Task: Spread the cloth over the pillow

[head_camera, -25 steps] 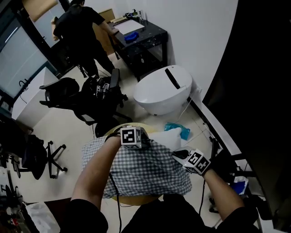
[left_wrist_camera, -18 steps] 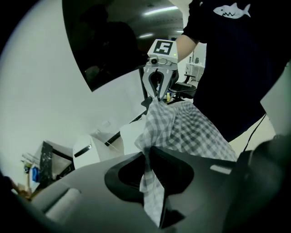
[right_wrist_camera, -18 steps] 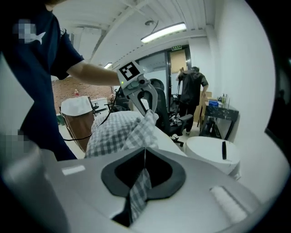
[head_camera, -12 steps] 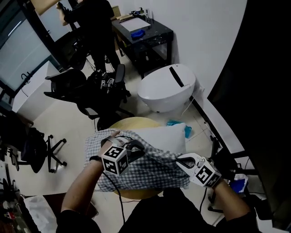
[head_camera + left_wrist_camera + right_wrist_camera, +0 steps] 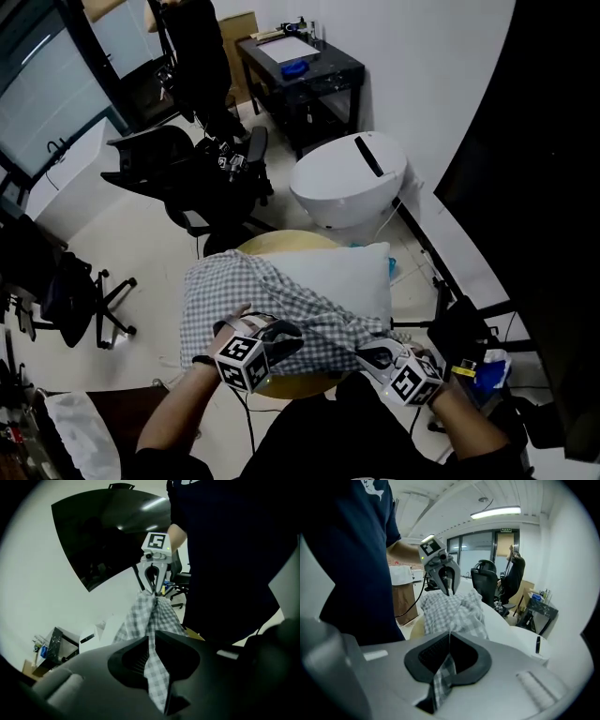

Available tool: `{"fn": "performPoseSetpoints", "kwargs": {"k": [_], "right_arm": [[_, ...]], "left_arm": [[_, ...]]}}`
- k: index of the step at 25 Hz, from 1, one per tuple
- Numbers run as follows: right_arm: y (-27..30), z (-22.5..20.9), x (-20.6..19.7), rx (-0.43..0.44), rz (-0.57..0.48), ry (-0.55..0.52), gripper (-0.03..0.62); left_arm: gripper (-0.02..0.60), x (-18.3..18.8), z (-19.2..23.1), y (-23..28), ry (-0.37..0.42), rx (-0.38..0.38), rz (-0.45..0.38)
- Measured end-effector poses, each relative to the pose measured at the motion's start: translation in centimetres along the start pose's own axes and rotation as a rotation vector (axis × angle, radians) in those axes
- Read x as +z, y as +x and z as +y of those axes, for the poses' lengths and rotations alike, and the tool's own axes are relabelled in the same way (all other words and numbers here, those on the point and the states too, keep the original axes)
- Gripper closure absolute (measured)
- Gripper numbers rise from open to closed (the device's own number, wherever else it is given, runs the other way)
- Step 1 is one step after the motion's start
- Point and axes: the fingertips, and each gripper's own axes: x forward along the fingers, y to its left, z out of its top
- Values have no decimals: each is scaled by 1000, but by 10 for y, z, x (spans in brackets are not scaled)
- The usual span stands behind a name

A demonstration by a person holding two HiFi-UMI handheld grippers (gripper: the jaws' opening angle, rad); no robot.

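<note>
Office, round surface. Left claw and right claw each clamped the cloth edge; a slipped grip could leave pillow partly uncovered.

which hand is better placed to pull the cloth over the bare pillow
Right, probably: the right gripper is shut on the cloth by the bare part of the pillow; the left gripper, jaws just closed on it, holds the covered side.
</note>
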Motion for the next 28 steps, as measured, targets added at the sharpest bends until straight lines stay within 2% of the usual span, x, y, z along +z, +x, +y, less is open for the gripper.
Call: {"fn": "performPoseSetpoints", "kwargs": {"k": [3,5,10,14,18,21,23,26,28], "right_arm": [[11,14,1,-5,10,-14,582],[19,26,5,-5,19,-27,582],[34,41,3,-21,16,-13,582],[34,45,1,-20,11,22,579],[22,48,-5,-18,-16,66,553],[4,40,-4,-46,-68,141,513],[-7,25,-7,-104,-102,222,502],[-17,-3,-19,-171,-108,418,486],[-18,-17,-22,-154,-146,569,468]], "left_arm": [[547,15,28,-9,-5,111,-30],[546,23,41,-7,-3,120,-37],[517,28,41,31,56,23,31],[492,12,15,62,31,-89,86],[492,-5,-12,70,31,-110,113],[492,-10,-25,68,36,-98,112],[492,-13,-32,67,28,-91,108],[492,-16,-36,64,0,-74,96],[492,-15,-37,64,-13,-65,89]]}}
